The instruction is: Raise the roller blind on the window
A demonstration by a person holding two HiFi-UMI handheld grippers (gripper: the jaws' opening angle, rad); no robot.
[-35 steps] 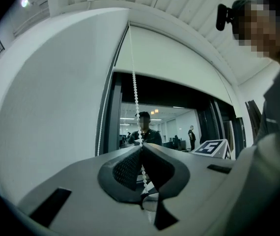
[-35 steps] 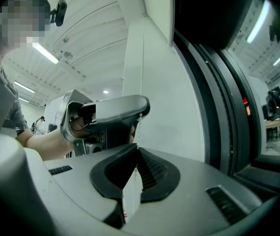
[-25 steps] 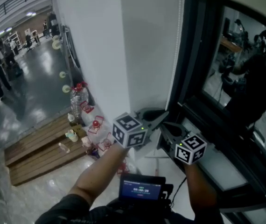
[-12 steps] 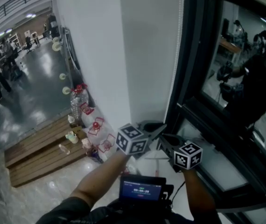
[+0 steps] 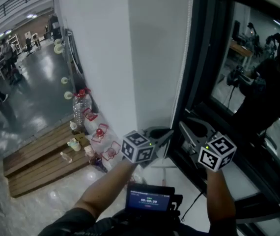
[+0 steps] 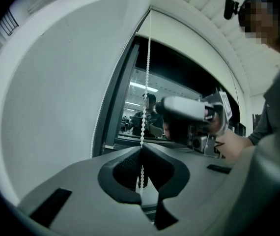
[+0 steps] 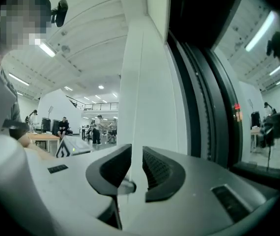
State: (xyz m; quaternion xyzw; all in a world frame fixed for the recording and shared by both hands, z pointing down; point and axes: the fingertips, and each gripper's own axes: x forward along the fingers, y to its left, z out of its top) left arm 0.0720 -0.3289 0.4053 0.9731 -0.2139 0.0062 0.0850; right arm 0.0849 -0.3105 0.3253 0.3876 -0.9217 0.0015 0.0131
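the bead chain point(image 6: 144, 102) hangs straight down just beside the left edge of the dark window point(image 5: 250, 82), next to the white wall point(image 5: 154, 58). our left claw point(image 6: 141, 150) points level, its jaws pressed together and pinching the chain at the tips. our right claw point(image 5: 191, 124) sits just beside it on the right, a little higher. its jaws have just been opening and now stand apart. a thin pale line runs through their gap, unpinched; we cannot tell whether it is the chain.
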